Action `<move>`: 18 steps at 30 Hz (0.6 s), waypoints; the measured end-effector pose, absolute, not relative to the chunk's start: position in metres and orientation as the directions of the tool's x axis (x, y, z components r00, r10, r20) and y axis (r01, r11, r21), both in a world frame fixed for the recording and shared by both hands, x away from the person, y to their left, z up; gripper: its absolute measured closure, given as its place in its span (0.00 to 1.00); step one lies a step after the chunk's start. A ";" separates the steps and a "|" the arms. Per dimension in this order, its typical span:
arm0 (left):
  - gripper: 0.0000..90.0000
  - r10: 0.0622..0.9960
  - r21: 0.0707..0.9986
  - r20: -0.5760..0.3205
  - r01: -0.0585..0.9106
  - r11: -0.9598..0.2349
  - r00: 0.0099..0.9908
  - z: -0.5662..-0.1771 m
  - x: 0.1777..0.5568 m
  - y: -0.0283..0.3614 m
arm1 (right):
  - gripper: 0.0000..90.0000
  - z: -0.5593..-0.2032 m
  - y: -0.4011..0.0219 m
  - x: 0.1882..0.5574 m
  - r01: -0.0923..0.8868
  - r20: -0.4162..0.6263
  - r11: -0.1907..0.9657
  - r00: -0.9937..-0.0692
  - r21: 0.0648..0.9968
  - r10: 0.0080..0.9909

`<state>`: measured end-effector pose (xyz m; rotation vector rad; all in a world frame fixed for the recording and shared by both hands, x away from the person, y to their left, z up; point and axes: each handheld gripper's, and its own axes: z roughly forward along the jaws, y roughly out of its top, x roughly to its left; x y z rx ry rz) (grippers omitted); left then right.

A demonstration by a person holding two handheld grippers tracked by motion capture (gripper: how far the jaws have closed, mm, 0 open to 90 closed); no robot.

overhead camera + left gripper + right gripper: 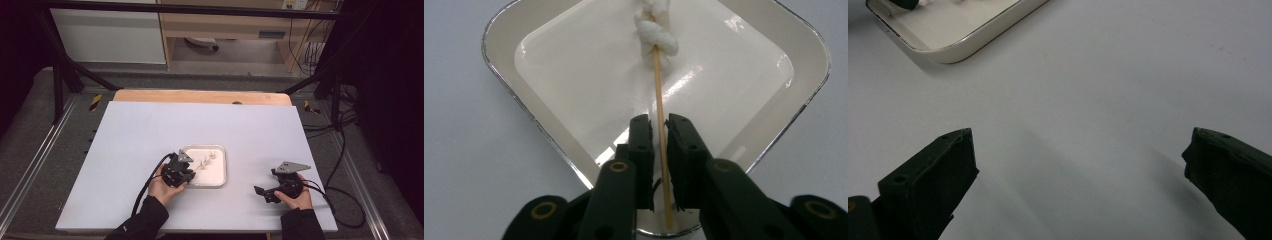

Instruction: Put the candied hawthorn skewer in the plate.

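At frame centre, the left gripper (660, 127) stands slightly apart around a thin wooden skewer (662, 145) in the white square tray (549, 145), while the right gripper (1078, 150) gapes empty.

We record a cream-white tray (504, 45) with a silvery rim, a pale tan stick (659, 95) carrying white twisted lumps (655, 30), black grippers (660, 132) (1078, 165), a plain light grey-blue table top (150, 130) and black sleeves (147, 220).

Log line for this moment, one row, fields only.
left gripper: jaws slightly apart around skewer stick, no clear clamp | skewer: lying in white tray | right gripper: open, over bare table
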<state>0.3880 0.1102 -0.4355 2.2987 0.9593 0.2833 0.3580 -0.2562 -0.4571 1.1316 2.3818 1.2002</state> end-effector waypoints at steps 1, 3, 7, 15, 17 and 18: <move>0.85 0.699 0.626 -0.035 0.561 -0.542 0.714 -0.434 0.388 0.112 | 0.01 -0.457 -0.256 0.358 0.533 0.120 0.361 -0.669 0.766 0.733; 0.78 0.689 0.647 -0.042 0.545 -0.533 0.724 -0.431 0.387 0.115 | 0.01 -0.457 -0.256 0.358 0.533 0.122 0.357 -0.668 0.767 0.734; 0.62 0.677 0.660 -0.017 0.516 -0.546 0.736 -0.423 0.384 0.123 | 0.01 -0.457 -0.256 0.358 0.533 0.122 0.357 -0.668 0.767 0.734; 0.35 0.663 0.679 -0.024 0.500 -0.538 0.748 -0.409 0.380 0.145 | 0.01 -0.455 -0.257 0.358 0.532 0.124 0.354 -0.667 0.769 0.735; 0.32 0.666 0.680 -0.028 0.502 -0.534 0.746 -0.408 0.378 0.152 | 0.01 -0.455 -0.257 0.357 0.529 0.124 0.350 -0.667 0.773 0.735; 0.29 0.668 0.683 -0.031 0.504 -0.529 0.744 -0.408 0.378 0.157 | 0.01 -0.455 -0.258 0.357 0.530 0.124 0.350 -0.667 0.772 0.735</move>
